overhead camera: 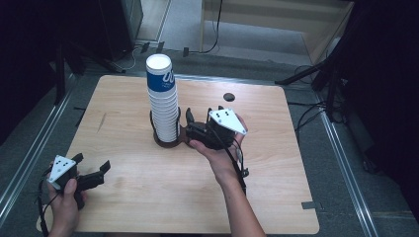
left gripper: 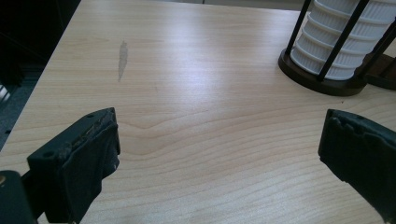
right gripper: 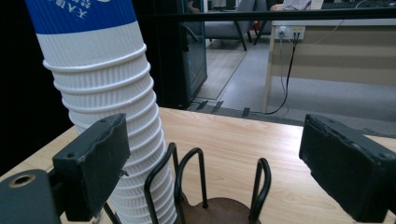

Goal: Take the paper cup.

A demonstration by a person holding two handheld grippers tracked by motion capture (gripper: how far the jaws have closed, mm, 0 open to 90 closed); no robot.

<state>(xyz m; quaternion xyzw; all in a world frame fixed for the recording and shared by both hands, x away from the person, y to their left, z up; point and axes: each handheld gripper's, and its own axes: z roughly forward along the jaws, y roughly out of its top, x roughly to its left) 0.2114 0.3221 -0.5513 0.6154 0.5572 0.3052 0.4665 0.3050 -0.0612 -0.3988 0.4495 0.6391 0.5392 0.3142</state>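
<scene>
the tall stack of paper cups [overhead camera: 164, 96] is seen standing upright in a dark wire holder [overhead camera: 166, 138], toward the far side of the table [overhead camera: 123, 197] and a little left of its middle; its long axis runs straight up, with a slight lean at the top, where a blue-banded cup sits. the right claw [overhead camera: 189, 123] is held just beside the holder, on its right as the high view shows it, with its jaws pointed toward the base of the stack. in the right gripper view the stack [right gripper: 107, 107] is found off to the left, passing behind the left jaw, while the wire loops of the holder [right gripper: 205, 186] lie between the jaws; the jaws are parted wide and nothing is gripped, no pad being pressed on a cup or a wire. the left claw [overhead camera: 94, 170] is kept well apart from the holder, near the table's front left corner, likewise wide open and empty over bare wood, with the stack [left gripper: 345, 37] seen far off. the right hand is judged much the nearer, and any grasp would call for a sideways approach across the stack's upright axis.
</scene>
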